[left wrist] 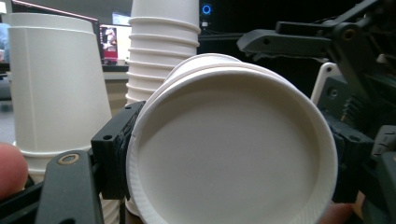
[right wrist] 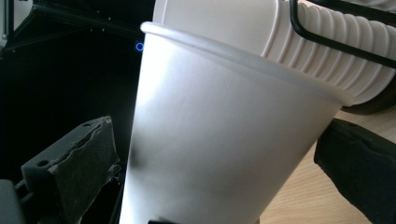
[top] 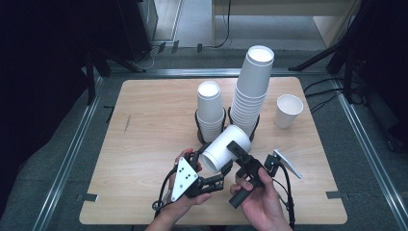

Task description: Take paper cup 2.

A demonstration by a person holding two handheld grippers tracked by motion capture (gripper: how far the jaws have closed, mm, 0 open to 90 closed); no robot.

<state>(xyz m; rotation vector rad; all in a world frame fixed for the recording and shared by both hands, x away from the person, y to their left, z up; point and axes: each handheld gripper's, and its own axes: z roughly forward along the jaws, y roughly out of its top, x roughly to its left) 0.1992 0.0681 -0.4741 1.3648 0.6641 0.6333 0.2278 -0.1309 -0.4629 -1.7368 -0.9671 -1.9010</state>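
A white paper cup [top: 225, 148] lies tilted on its side between the left gripper [top: 211, 166] and the right gripper [top: 239, 153], its base toward the left gripper and its mouth pointing away to the stacks. Just beyond both grippers, a short stack of white paper cups [top: 210, 109] stands in a black wire holder [top: 198, 126] on the light wooden counter [top: 144, 134], and a tall stack of white paper cups [top: 251, 89] stands beside it, to its right. Farther right of the right gripper, well apart, a single white paper cup [top: 288, 110] stands upright.
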